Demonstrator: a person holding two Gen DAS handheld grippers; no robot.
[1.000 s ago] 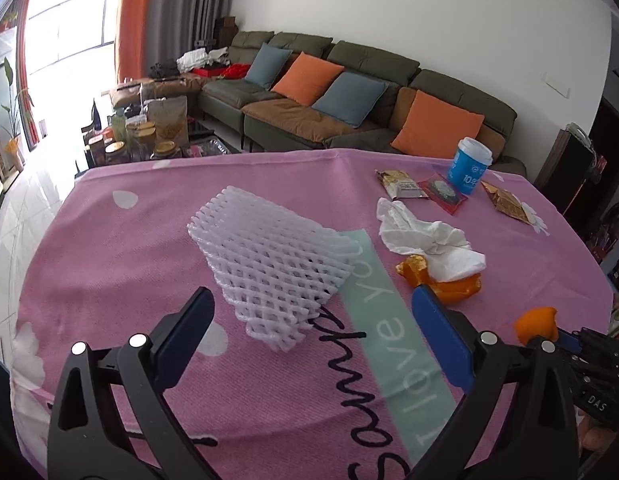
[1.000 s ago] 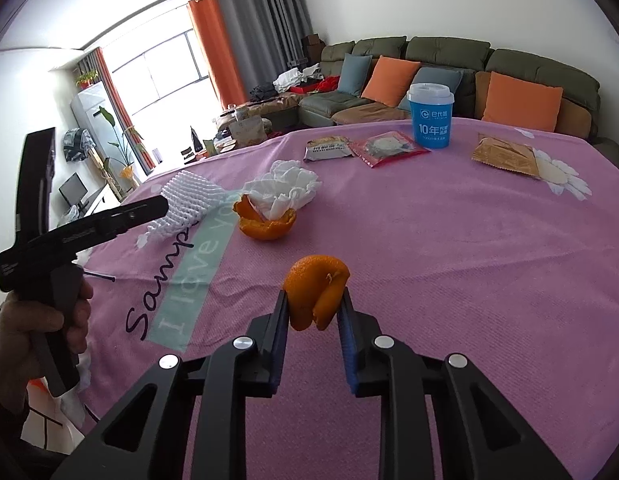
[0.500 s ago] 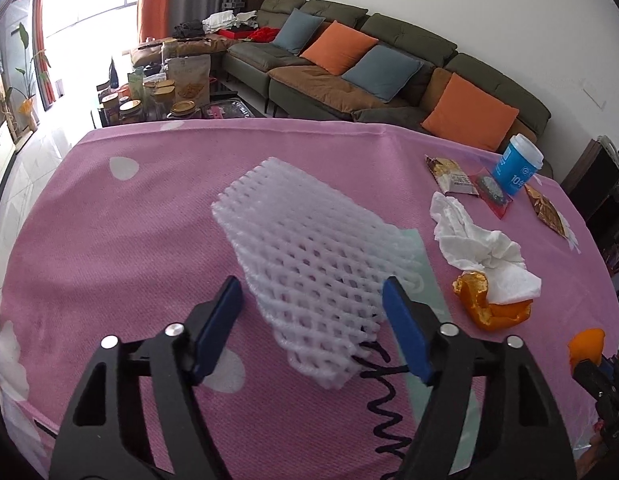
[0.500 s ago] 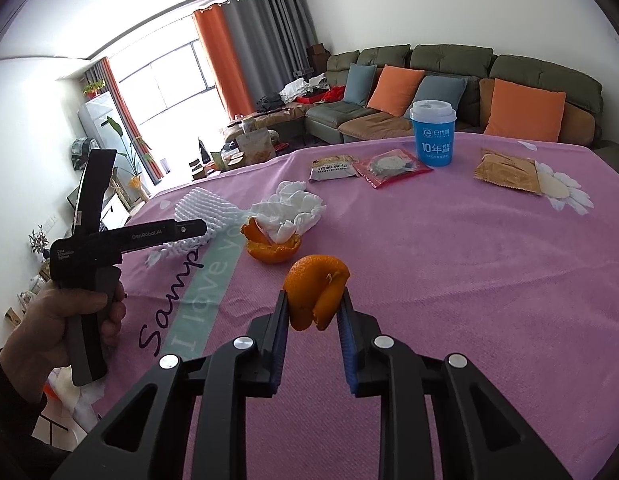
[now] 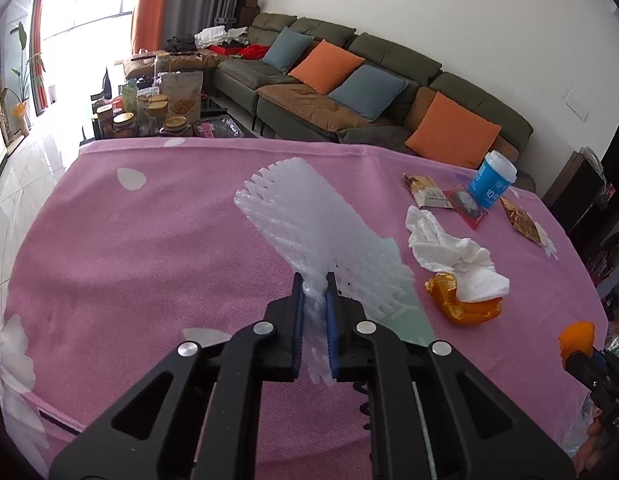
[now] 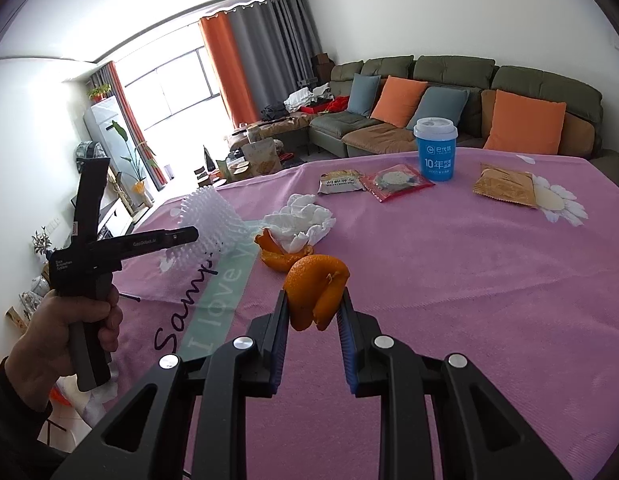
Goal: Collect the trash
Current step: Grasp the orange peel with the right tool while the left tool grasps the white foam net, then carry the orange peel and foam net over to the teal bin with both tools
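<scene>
Pink cloth (image 5: 109, 248) covers the table where the trash lies. Left gripper (image 5: 314, 280) pinches the foam net (image 5: 309, 216) by its near edge, probably so it lifts clear. Right gripper (image 6: 314, 300) clamps an orange peel (image 6: 315, 280) above the cloth. Beyond sit a tissue (image 6: 305, 220), wrappers (image 6: 395, 182) and cup (image 6: 434, 148).

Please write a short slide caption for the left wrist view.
Left gripper shut on white foam net over the pink tablecloth, crumpled tissue nearby.
</scene>
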